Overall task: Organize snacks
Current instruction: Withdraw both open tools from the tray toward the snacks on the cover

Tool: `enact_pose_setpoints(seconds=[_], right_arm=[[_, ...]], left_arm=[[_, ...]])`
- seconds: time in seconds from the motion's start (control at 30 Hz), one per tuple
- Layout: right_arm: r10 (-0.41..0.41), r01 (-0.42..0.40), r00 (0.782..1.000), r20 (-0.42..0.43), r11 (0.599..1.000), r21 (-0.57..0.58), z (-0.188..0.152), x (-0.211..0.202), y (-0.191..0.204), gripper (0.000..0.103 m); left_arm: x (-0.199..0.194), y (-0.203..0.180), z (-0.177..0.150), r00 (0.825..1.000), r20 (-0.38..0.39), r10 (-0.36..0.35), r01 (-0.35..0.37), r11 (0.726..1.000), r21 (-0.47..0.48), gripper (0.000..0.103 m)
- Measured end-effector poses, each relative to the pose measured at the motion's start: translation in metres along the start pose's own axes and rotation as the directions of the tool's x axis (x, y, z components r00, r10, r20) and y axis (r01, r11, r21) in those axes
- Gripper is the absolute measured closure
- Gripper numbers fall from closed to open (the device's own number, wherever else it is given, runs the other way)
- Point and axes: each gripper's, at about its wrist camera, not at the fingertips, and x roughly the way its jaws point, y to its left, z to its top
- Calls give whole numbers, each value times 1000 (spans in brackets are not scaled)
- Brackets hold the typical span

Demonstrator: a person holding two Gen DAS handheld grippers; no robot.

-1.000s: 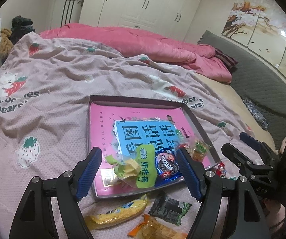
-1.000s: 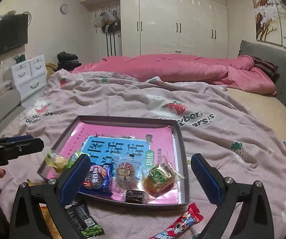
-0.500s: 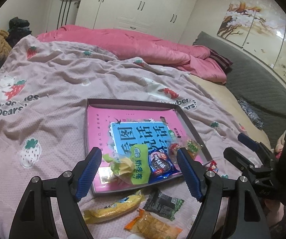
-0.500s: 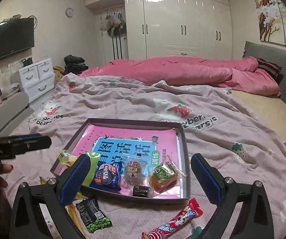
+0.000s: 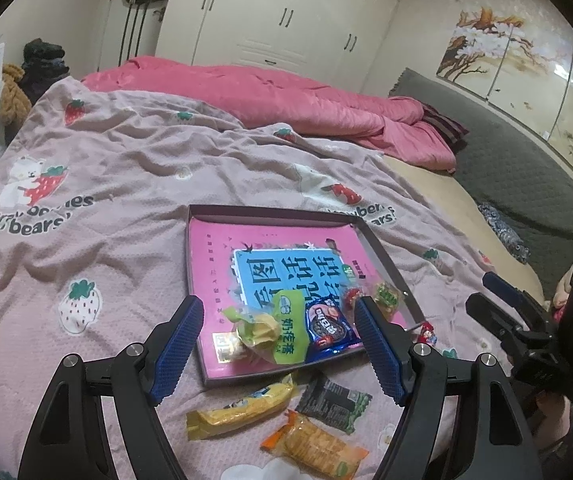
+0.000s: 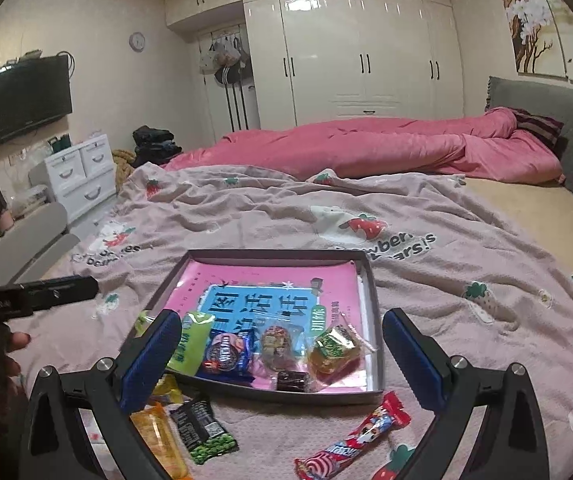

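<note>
A shallow grey tray (image 5: 382, 254) (image 6: 371, 280) with a pink and blue book in it lies on the blanket. At its near end sit a green packet (image 5: 292, 340) (image 6: 190, 344), a blue cookie packet (image 5: 326, 326) (image 6: 226, 354) and a yellow-green packet (image 6: 334, 350). Outside the tray lie a yellow packet (image 5: 238, 408), a black-green packet (image 5: 334, 402) (image 6: 202, 430), an orange cracker packet (image 5: 314, 444) and a red candy stick (image 6: 358, 436). My left gripper (image 5: 277, 308) hangs open above the tray's near edge, holding nothing. My right gripper (image 6: 282, 320) is open and empty too.
The pale pink strawberry blanket (image 5: 106, 200) covers the bed, with a rumpled pink duvet (image 6: 366, 148) behind it. White drawers (image 6: 78, 172) and a wall television (image 6: 22, 100) stand at the left, a grey headboard (image 6: 566, 128) at the right. A hand (image 6: 10, 344) shows at the left edge.
Both grippers have drawn back and up from the tray, which now looks smaller. More of the loose packets in front of it shows. Neither gripper's opening has changed.
</note>
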Motion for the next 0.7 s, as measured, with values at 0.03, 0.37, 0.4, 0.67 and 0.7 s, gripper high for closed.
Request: enact_pose_setpoints(seconds=[0.03, 0.37, 0.4, 0.67, 0.7], right_arm=[[19, -19, 1000, -3, 1000, 12, 0, -1, -1, 2], [83, -83, 996, -15, 996, 24, -2, -7, 0, 2], [80, -80, 997, -21, 997, 18, -4, -7, 1, 2], [104, -109, 990, -94, 992, -56, -19, 2, 17, 2], [100, -107, 990, -102, 992, -66, -21, 3, 19, 2]], left_arm=[[0, -1, -1, 1000, -3, 1, -1, 1000, 5, 24], [-4, -7, -7, 1000, -12, 22, -21, 999, 37, 24], [-4, -8, -9, 999, -13, 32, -31, 998, 46, 24], [-2, -10, -24, 997, -60, 40, -38, 998, 40, 24], [-2, -11, -27, 997, -64, 50, -47, 998, 47, 24]])
